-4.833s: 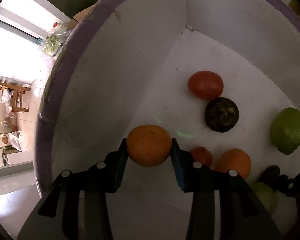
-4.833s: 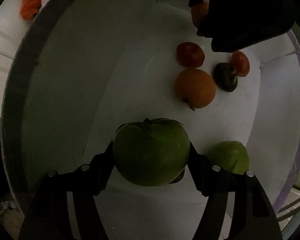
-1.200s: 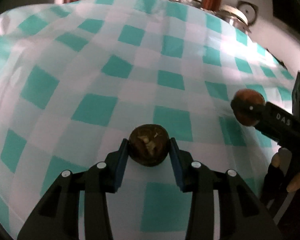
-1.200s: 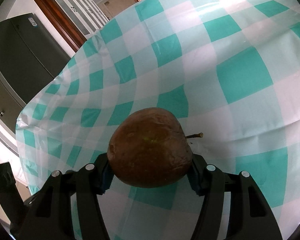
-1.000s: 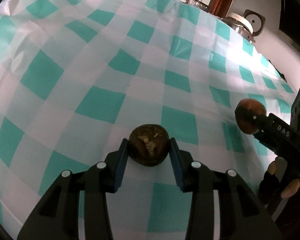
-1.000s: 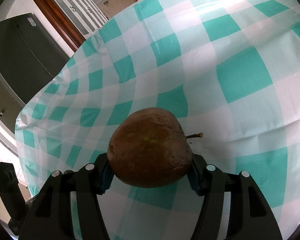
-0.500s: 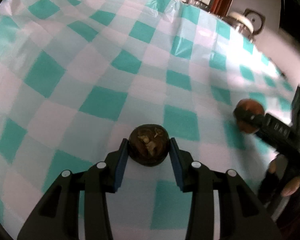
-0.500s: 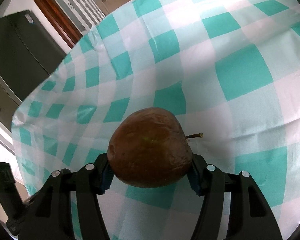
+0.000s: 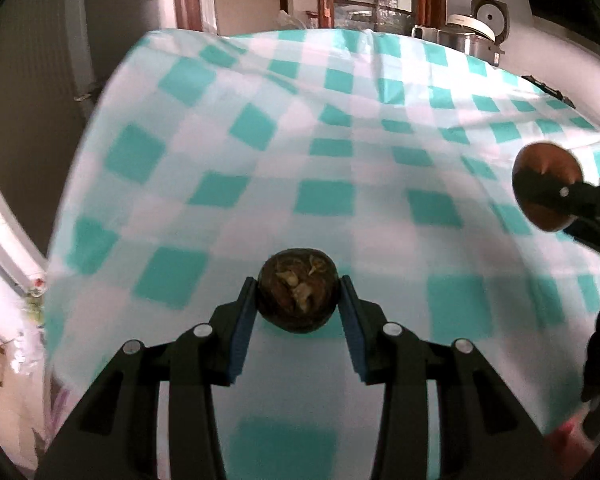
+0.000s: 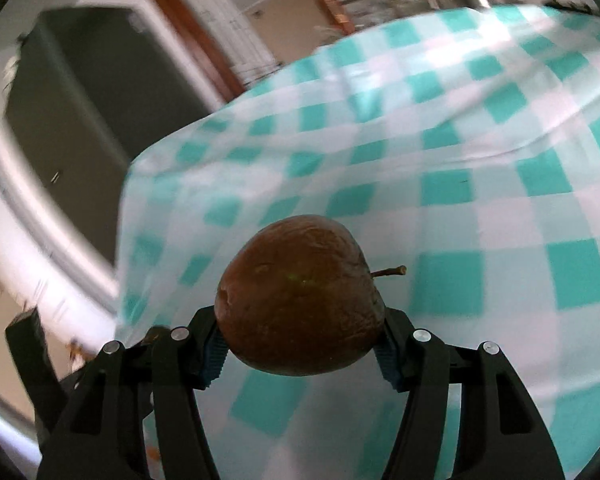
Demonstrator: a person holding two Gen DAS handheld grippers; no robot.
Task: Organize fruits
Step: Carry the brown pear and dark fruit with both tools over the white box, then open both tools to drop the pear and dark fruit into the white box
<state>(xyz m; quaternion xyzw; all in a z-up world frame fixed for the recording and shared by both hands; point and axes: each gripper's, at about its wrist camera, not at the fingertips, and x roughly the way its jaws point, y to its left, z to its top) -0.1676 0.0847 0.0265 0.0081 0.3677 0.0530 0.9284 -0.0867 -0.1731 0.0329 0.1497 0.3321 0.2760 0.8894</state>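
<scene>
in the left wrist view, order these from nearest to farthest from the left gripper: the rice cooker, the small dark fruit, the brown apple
1. The small dark fruit, clamped between the left gripper pads at centre.
2. The brown apple, off to the right, held in the right gripper above the checked tablecloth.
3. The rice cooker, beyond the table's far edge, upper right.

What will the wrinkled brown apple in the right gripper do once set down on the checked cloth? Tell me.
The wrinkled brown apple is rounded, so it may roll a little when the right gripper lets go. Its shrivelled skin suggests soft flesh that could bruise under the pads. The thin stem sticking out sideways looks easy to snap.
</scene>
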